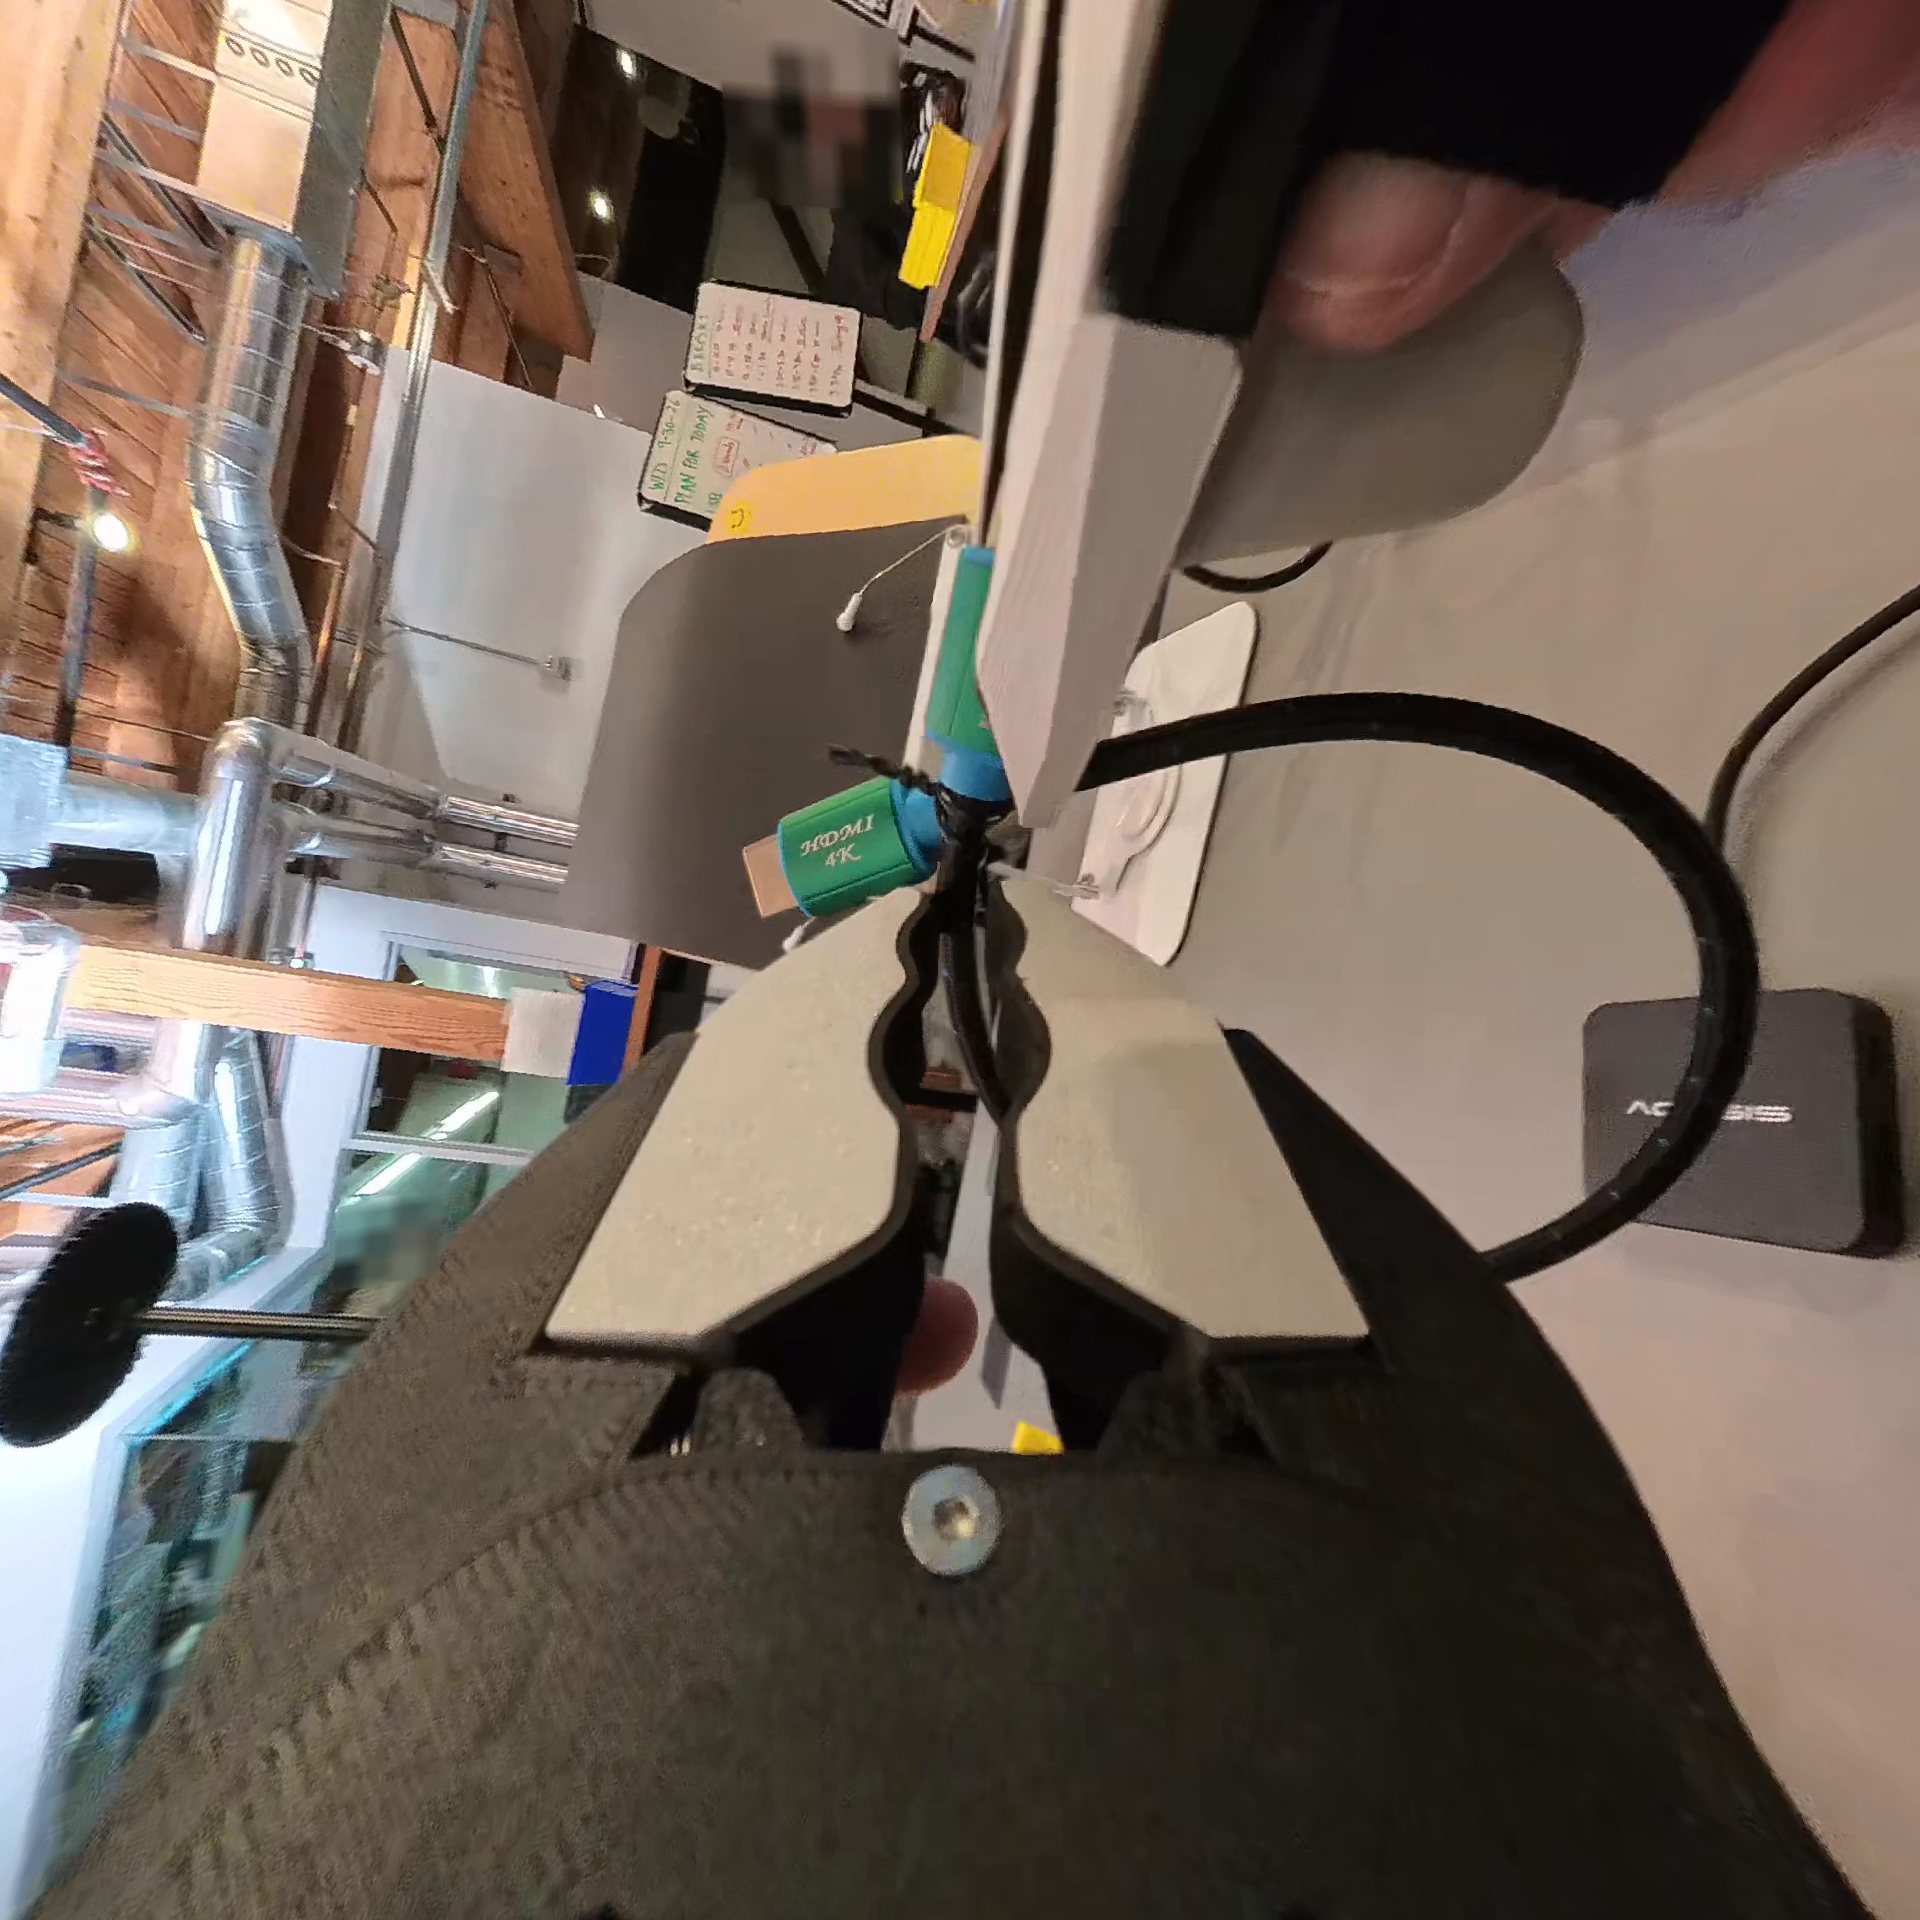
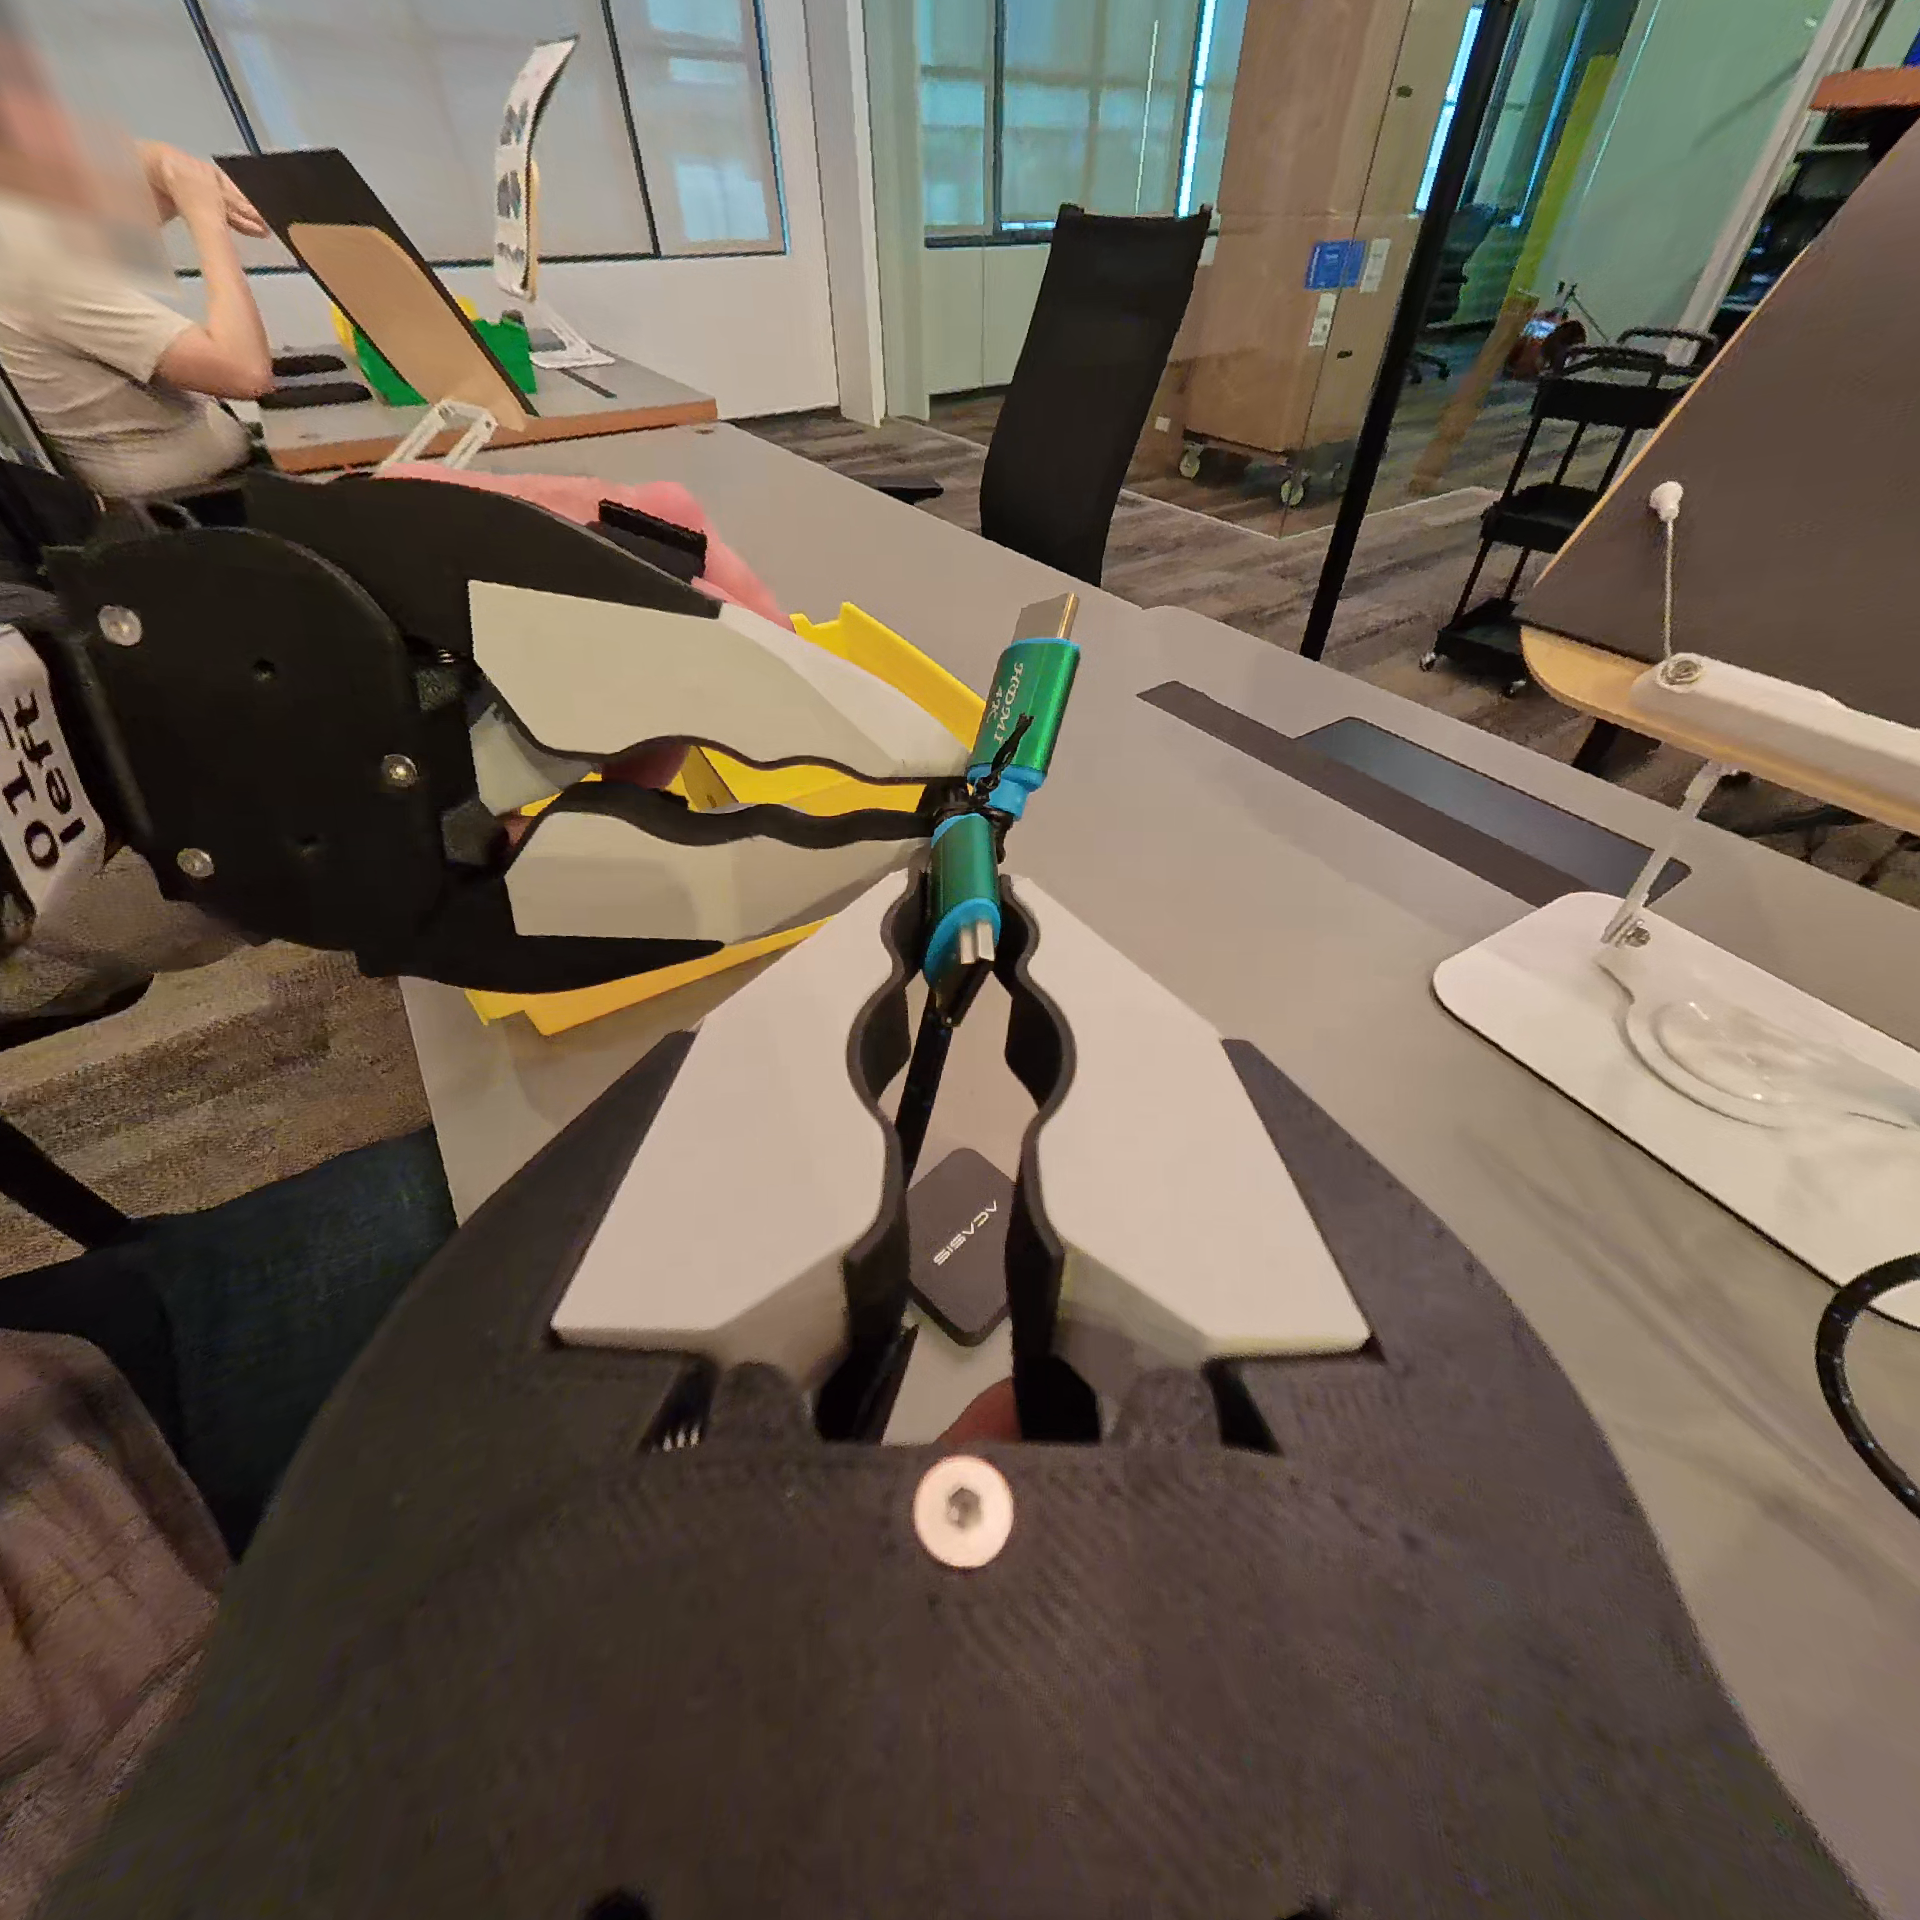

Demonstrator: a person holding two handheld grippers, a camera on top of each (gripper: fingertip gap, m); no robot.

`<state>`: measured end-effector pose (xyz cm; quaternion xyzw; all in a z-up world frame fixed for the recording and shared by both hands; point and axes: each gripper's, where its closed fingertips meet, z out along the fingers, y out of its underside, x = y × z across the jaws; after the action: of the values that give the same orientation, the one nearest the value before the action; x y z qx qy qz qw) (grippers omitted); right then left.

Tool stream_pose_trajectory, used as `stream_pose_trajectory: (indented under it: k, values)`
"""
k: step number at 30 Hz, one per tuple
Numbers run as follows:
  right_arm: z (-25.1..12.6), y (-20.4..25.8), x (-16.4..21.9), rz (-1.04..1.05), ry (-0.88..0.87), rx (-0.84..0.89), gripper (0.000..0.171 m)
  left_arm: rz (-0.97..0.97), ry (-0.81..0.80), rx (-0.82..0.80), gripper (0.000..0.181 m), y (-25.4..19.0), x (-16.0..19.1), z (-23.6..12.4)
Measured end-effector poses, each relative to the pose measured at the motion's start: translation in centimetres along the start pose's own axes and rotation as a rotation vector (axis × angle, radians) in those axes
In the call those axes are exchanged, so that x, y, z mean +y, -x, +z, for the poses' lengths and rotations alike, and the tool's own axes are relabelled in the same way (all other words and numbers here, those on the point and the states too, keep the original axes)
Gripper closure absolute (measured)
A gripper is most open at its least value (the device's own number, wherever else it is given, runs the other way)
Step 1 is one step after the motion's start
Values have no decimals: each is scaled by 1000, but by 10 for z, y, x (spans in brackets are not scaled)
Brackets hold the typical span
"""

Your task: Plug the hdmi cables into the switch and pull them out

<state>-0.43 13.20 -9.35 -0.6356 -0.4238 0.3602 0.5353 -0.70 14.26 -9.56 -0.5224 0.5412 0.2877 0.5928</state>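
Two green HDMI plugs on a black cable are tied together with a twist tie. My left gripper (image 1: 956,935) is shut on the cable bundle just below the tie; it also shows in the right wrist view (image 2: 935,810). One plug (image 1: 842,862) (image 2: 1023,686) sticks out free past its tips. My right gripper (image 2: 961,894) is shut on the other plug (image 2: 961,914) (image 1: 961,644); one of its grey fingers (image 1: 1081,540) crosses the left wrist view. The black switch box (image 1: 1745,1122) (image 2: 961,1242) lies on the grey table below, with the cable (image 1: 1621,810) looping over it.
A white base pad (image 2: 1662,1039) (image 1: 1174,779) carries a clear stand with a dark tilted board (image 2: 1766,436). A yellow tray (image 2: 883,665) and pink cloth lie behind the left gripper. The table's edge (image 2: 436,1091) runs on the left. A black chair (image 2: 1081,384) and a seated person are beyond. Only a small space, under 4 cm, lies between the two pairs of fingers.
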Motion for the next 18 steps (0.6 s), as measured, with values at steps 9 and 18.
stream_pose_trajectory:
  k: [9, 18]
  values:
    - [-10, -22, -7, 30, -122, 58, 162, -340, -92, 213, 168, 2, -9, -12]
    - [-15, -17, -20, 78, -230, 38, 162, -703, -124, 432, 129, -39, -34, -5]
